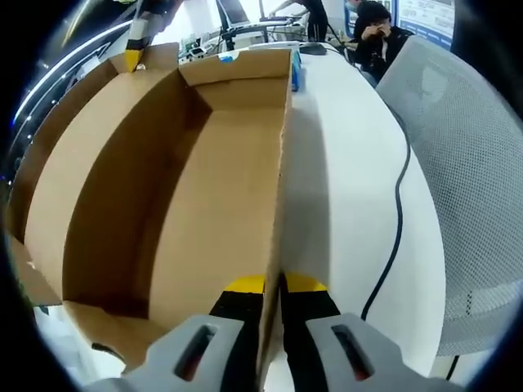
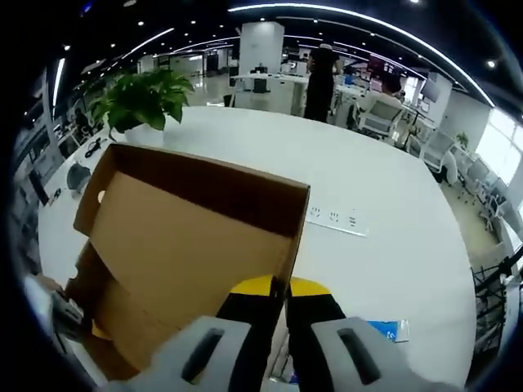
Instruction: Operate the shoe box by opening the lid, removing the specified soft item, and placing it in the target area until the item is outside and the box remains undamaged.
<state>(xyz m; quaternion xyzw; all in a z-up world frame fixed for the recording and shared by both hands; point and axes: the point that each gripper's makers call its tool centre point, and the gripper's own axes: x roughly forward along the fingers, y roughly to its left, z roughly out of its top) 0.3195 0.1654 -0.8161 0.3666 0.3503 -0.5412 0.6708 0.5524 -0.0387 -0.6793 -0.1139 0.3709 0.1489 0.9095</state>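
Observation:
The brown cardboard shoe box [image 1: 212,188] stands open on the white table [image 1: 351,180], and the inside that shows is bare cardboard. My left gripper [image 1: 274,286] is shut on the top edge of the box's right-hand long wall, which runs between its yellow-tipped jaws. A yellow-tipped jaw of the other gripper [image 1: 135,51] touches the box's far left corner. In the right gripper view, my right gripper [image 2: 280,287] is shut on the edge of a wall of the shoe box [image 2: 188,237], with that cardboard spreading to the left.
A black cable [image 1: 398,212] trails across the table beside a grey mesh chair [image 1: 466,163]. A person [image 1: 376,33] sits at the back. A potted plant [image 2: 143,102], a white power strip [image 2: 337,220] and a blue packet [image 2: 388,329] lie on the table.

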